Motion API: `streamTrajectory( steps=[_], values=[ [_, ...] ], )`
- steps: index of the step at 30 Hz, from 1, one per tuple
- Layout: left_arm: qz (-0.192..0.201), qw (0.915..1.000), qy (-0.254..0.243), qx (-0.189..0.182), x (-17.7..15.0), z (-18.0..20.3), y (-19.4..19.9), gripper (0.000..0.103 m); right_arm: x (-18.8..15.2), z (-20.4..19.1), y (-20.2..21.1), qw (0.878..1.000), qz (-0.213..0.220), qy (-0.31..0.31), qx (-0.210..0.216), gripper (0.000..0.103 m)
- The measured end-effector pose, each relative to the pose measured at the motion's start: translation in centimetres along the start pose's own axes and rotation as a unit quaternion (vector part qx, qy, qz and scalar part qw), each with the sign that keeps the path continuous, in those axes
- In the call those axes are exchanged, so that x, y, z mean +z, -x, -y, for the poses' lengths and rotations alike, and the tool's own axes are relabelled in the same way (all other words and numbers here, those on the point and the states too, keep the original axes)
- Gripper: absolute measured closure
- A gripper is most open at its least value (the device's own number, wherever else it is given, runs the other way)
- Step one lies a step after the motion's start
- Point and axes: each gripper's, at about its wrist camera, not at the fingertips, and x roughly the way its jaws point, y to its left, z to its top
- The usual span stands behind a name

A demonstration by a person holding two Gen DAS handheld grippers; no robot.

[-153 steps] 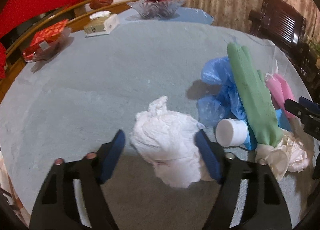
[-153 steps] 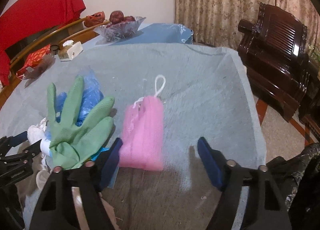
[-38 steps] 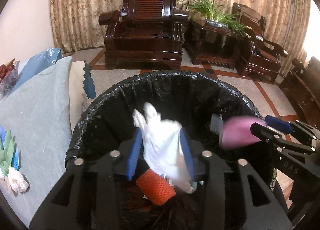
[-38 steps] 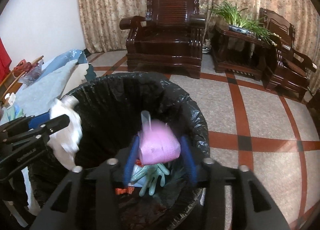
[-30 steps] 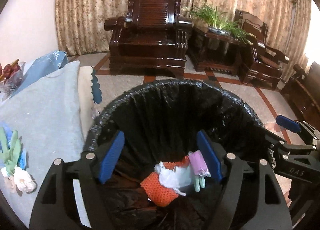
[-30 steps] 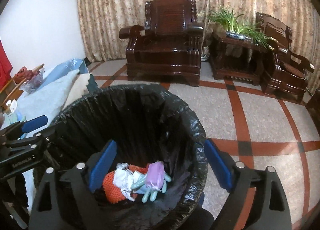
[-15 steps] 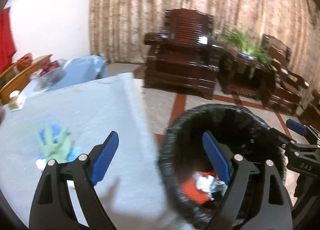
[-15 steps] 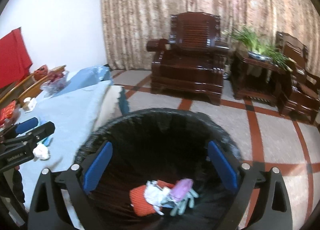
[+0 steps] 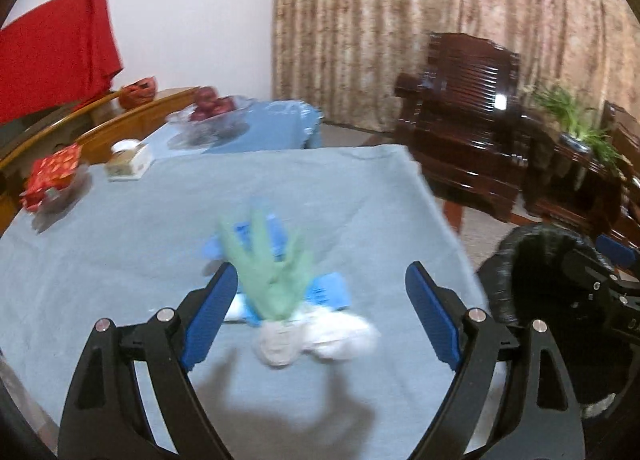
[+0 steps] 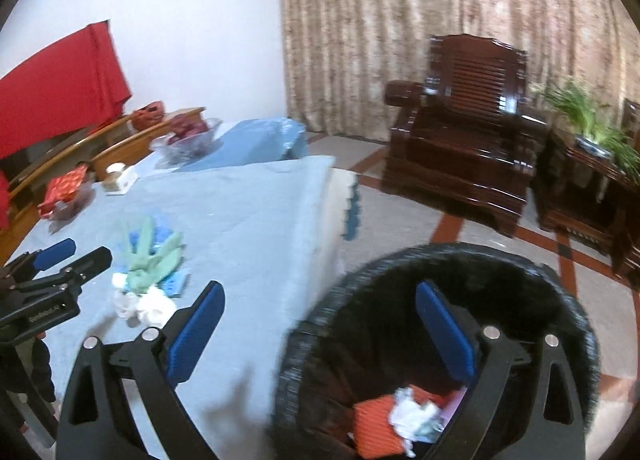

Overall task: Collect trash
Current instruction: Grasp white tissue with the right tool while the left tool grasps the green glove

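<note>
A green rubber glove lies on blue plastic and crumpled white paper on the grey-blue tablecloth. My left gripper is open and empty, just above and in front of this pile. My right gripper is open and empty, over the rim of the black-lined trash bin. Inside the bin lie an orange net and white paper. The pile also shows in the right wrist view.
A glass fruit bowl, a small box and a red packet sit at the table's far side. A dark wooden armchair and a plant stand stand beyond the bin.
Both grippers let go of the white paper and pink pouch into the bin, opened, and swung left. The left one now faces the table pile; the right one still overlaps the bin.
</note>
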Motion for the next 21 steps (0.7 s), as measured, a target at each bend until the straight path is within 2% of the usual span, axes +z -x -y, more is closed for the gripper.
streamTrajectory(
  steps=[4,10,21],
  values=[
    [-0.010,0.9995,0.012,0.026,-0.6,-3.0,-0.6,0.020,-0.1,-2.7,-1.8,1.000,-0.006,0.014,0.022,0.009],
    [-0.025,0.9982,0.029,0.045,-2.0,-6.0,-1.5,0.022,-0.7,-6.0,-4.3,0.998,-0.021,0.038,0.044,0.009],
    [-0.047,0.9961,0.046,0.059,-4.0,-9.1,-2.9,0.026,-2.4,-11.4,-8.7,0.991,-0.069,0.076,0.089,0.016]
  ],
)
